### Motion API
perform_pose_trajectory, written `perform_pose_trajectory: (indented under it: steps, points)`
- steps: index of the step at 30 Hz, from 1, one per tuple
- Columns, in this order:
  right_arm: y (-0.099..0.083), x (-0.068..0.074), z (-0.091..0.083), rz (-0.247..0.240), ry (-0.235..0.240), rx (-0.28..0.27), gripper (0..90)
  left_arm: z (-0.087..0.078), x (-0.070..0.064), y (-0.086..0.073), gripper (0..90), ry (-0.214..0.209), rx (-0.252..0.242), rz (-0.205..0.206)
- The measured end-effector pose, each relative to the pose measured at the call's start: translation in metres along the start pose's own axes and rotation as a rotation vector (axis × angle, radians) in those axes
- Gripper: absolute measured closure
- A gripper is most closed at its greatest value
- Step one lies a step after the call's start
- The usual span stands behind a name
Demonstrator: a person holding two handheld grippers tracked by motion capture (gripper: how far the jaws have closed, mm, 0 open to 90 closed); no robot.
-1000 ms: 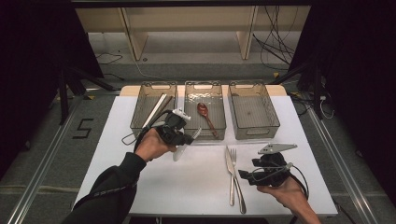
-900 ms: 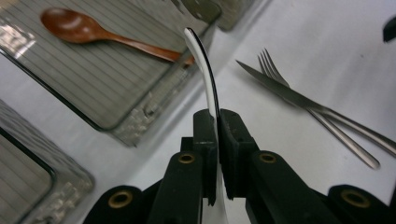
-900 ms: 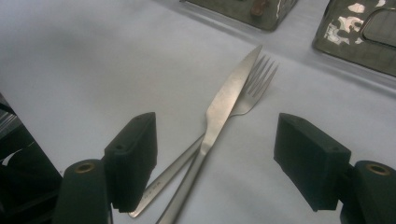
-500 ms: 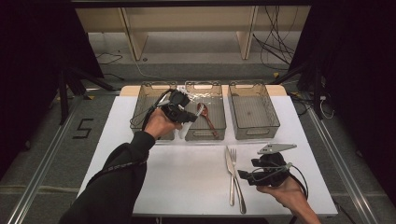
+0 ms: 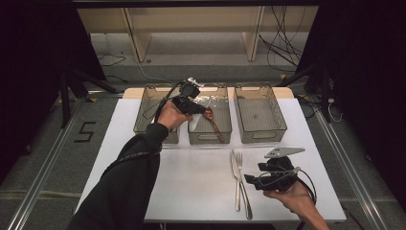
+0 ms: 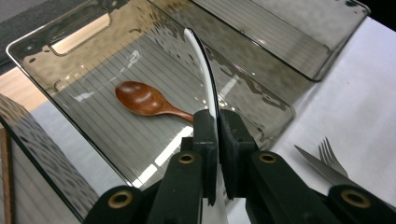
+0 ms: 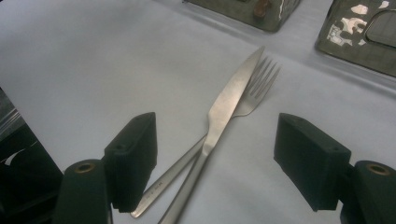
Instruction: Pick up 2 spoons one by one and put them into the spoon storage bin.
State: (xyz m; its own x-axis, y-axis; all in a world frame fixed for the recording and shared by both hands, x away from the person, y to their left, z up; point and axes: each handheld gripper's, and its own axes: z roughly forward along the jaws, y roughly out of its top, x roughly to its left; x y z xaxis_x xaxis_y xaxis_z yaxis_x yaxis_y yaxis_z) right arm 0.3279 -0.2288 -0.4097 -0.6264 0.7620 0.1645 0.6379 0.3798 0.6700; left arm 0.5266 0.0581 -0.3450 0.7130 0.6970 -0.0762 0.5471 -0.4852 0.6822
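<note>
Left gripper (image 5: 195, 98) now hangs over the middle bin (image 5: 225, 128); a second ago it was on the table side of that bin, above the white mat. Its jaws are clamped on a white spoon (image 6: 203, 74), whose tip points down into the middle bin, above the wooden spoon (image 6: 148, 101) already lying inside. Judgement: the carry is finished and release into the middle bin comes next. Right gripper (image 5: 257, 180) has not shifted, well short of the middle bin on the near side, jaws spread wide and empty, aimed at the knife (image 7: 223, 117) lying across the fork (image 7: 256, 92).
</note>
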Motion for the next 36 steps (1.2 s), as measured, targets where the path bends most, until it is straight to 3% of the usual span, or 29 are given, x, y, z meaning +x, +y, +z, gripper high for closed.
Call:
perform_pose_trajectory:
  steps: [23,36]
  points:
    - [0.000,0.000,0.001,-0.001,0.005,0.003,30.9,0.028,0.018,0.003,85.1,0.050,-0.017,-0.054]
    - [0.000,0.001,0.001,-0.002,0.009,0.006,30.9,0.038,0.021,-0.003,84.3,0.066,-0.015,-0.072]
